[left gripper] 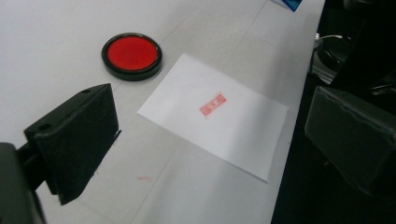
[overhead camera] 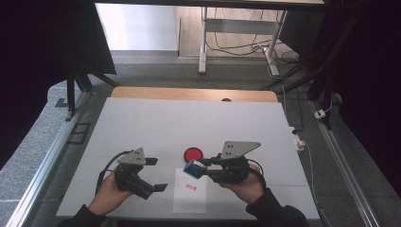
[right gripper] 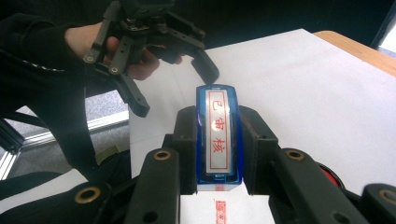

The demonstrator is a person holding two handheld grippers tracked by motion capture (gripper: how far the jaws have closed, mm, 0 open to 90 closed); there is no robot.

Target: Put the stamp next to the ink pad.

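My right claw (overhead camera: 201, 169) is pinching the blue stamp (overhead camera: 193, 169): in the right gripper view the stamp (right gripper: 218, 135) sits clamped between both jaws, its long face turned toward the camera, red characters in a red frame readable on the white label. The stamp is held off the table (overhead camera: 142, 123), above the top edge of the white paper sheet (overhead camera: 190, 191).

My left claw (overhead camera: 158, 174) is spread wide with nothing between the jaws. It sits just left of the sheet, near the front edge of the table.

The paper sheet (left gripper: 215, 114) lies flat on the table and carries a small red rectangular imprint (left gripper: 213, 105) near its middle; the same imprint (right gripper: 220, 206) shows just below the stamp in the right gripper view.

The red ink pad (overhead camera: 193, 153), round with a black rim, rests on the table just beyond the sheet, apart from it, uncovered
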